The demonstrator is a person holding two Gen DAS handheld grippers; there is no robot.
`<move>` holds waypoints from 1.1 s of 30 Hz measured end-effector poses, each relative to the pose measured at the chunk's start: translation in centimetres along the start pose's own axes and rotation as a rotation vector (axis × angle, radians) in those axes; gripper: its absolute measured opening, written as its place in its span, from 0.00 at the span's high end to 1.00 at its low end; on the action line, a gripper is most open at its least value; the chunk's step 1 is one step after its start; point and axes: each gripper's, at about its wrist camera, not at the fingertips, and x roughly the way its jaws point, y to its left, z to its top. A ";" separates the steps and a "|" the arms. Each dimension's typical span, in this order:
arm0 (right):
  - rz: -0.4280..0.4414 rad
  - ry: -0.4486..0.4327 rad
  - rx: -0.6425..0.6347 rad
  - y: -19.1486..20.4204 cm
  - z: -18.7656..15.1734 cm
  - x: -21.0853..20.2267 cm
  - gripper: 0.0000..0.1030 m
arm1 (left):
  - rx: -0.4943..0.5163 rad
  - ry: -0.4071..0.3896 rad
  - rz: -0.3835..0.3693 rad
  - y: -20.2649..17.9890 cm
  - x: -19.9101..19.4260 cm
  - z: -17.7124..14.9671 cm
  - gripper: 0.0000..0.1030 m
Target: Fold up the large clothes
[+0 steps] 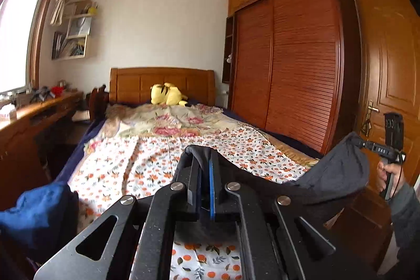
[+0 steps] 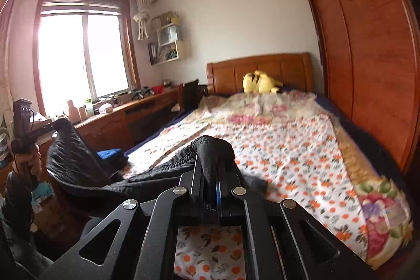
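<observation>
A large black garment point(image 1: 338, 169) hangs stretched in the air between my two grippers, above the foot of the bed. My left gripper point(image 1: 203, 156) is shut on one bunched edge of it; it also shows at the left of the right wrist view point(image 2: 53, 126). My right gripper point(image 2: 210, 148) is shut on the other edge; in the left wrist view it shows at the far right point(image 1: 361, 143). The black garment point(image 2: 76, 162) sags between them in the right wrist view. The cloth hides the fingertips of both grippers.
The bed point(image 1: 162, 156) has an orange-flower sheet and a floral blanket point(image 1: 173, 120) near the headboard, with a yellow plush toy point(image 1: 168, 95). A blue cloth point(image 1: 34, 214) lies at the bed's left. A wooden wardrobe point(image 1: 288, 70), door point(image 1: 388, 57) and desk point(image 2: 126, 112) surround it.
</observation>
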 end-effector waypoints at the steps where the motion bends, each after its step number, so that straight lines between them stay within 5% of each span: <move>1: -0.009 0.002 -0.002 -0.2 -0.3 0.2 0.94 | 0.003 0.003 0.010 0.2 0.4 -0.1 0.95; 12: -0.108 0.177 -0.058 -3.0 -6.3 13.4 0.94 | -0.084 0.222 0.143 7.2 13.7 -5.8 0.95; 19: -0.145 0.249 0.045 -7.1 -11.0 24.6 0.94 | -0.068 0.301 0.202 8.9 21.9 -8.2 0.95; 28: -0.229 0.332 0.020 -9.9 -6.2 37.0 0.94 | -0.102 0.377 0.219 11.8 29.1 -9.2 0.95; 33: -0.289 0.413 0.015 -10.0 -7.3 43.0 0.94 | -0.059 0.358 0.189 10.7 30.1 -9.1 0.95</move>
